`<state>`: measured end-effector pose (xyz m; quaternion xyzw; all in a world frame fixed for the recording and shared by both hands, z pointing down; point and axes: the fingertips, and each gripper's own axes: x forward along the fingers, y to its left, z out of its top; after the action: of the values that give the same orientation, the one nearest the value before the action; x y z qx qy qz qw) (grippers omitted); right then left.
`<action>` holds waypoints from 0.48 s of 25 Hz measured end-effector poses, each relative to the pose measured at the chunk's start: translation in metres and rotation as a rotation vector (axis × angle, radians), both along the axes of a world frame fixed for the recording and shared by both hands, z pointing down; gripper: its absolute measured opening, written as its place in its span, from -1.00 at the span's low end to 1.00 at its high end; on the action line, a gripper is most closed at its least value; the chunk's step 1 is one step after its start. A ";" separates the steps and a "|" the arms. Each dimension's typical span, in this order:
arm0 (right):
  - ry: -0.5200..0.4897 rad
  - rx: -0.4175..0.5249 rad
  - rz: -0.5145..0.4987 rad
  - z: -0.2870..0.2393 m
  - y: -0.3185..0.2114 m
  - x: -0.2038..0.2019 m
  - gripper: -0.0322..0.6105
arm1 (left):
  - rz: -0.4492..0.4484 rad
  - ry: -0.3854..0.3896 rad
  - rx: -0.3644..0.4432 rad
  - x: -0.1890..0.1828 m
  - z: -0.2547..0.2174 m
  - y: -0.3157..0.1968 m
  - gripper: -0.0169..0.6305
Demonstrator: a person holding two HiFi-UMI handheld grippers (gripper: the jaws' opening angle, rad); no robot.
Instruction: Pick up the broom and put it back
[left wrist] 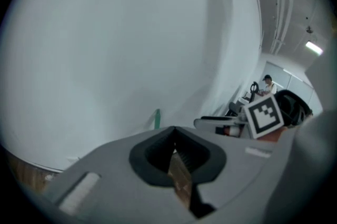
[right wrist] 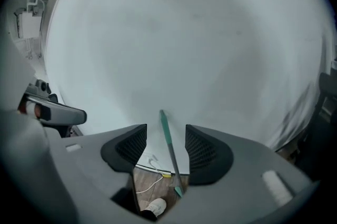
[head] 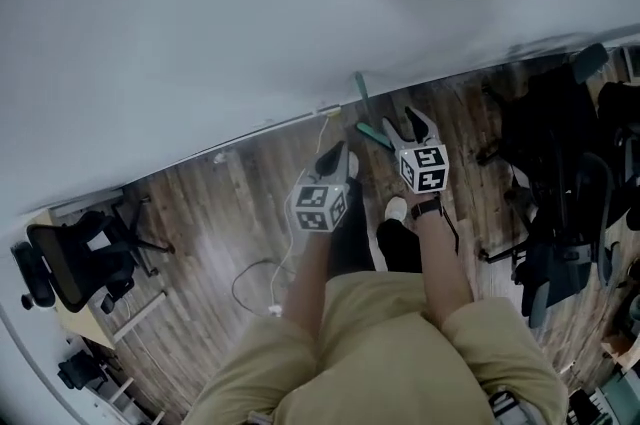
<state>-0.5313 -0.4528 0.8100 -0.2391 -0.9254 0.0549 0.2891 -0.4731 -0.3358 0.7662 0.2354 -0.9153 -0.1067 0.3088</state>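
Broom (right wrist: 167, 138) back in place, by the look of it. Leaning on the big white wall (head: 250, 13), just past the grippers. Long way nearly up and down, tipped a little, top end up the wall, low end down by the wood floor (head: 200, 213). Right gripper (head: 405, 125) wide, touching nothing. Left gripper (left wrist: 174, 150) pressed together, empty. Nothing left but stepping back, most likely.

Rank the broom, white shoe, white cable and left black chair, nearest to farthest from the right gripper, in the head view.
1. broom: at the wall, just beside the right gripper
2. white shoe: below it
3. white cable: lower left
4. black chair: far left
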 end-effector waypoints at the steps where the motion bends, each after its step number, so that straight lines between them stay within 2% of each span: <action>1: -0.027 0.007 0.002 -0.020 -0.003 0.007 -0.16 | 0.000 -0.019 0.002 0.000 -0.012 -0.002 -0.95; 6: -0.173 0.027 -0.014 -0.114 -0.017 0.041 -0.35 | 0.014 -0.143 -0.017 0.013 -0.079 -0.022 -0.95; 12: -0.339 0.022 -0.036 -0.200 -0.032 0.072 -0.62 | 0.029 -0.270 -0.031 0.031 -0.148 -0.052 -0.95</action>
<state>-0.4591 -0.4850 0.6098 -0.2585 -0.9569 -0.0015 0.1323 -0.4419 -0.3874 0.6181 0.2558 -0.9467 -0.0555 0.1878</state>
